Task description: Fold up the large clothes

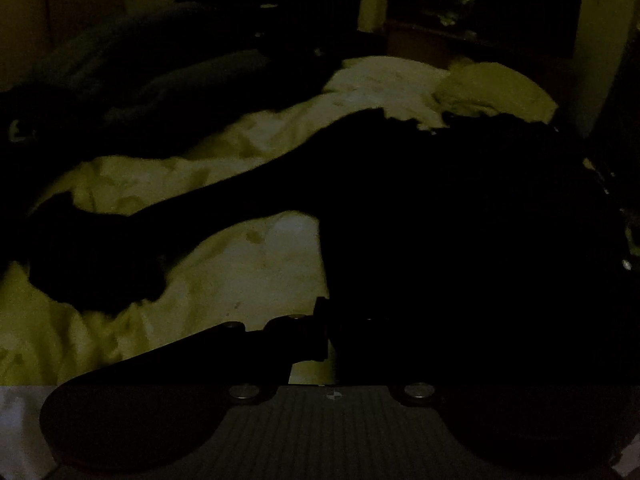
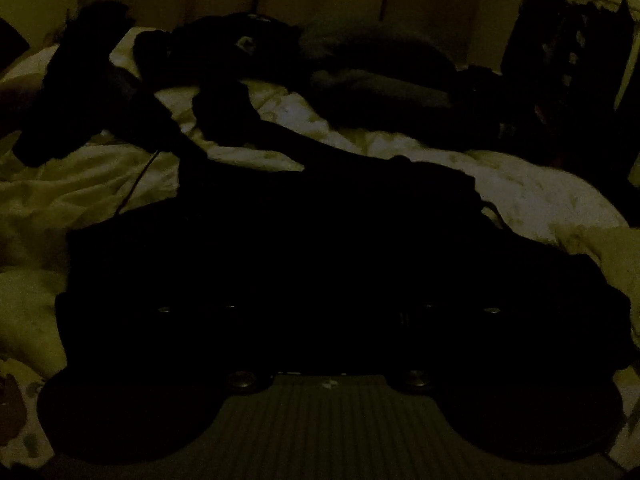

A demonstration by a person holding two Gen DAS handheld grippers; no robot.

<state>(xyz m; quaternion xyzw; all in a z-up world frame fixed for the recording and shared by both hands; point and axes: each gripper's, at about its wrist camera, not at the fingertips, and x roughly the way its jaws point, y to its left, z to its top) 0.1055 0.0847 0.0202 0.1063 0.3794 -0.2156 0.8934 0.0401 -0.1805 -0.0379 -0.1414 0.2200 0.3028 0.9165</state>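
The room is very dark. A large black garment [image 1: 460,220] lies spread on a pale bedsheet [image 1: 248,264], one long sleeve [image 1: 168,204] reaching left. My left gripper [image 1: 326,332] sits at the garment's near left edge; its left finger [image 1: 304,336] shows against the sheet, the right one is lost in the black cloth. In the right wrist view the same garment [image 2: 320,248] fills the middle, and my right gripper [image 2: 324,312] lies over it, its fingers indistinguishable from the cloth.
A pale pillow [image 1: 496,88] lies at the head of the bed. Dark bedding and other dark clothes [image 2: 360,76] are heaped at the far side. A dark object [image 2: 72,88] stands out at the left. Dark furniture [image 1: 480,4] stands behind.
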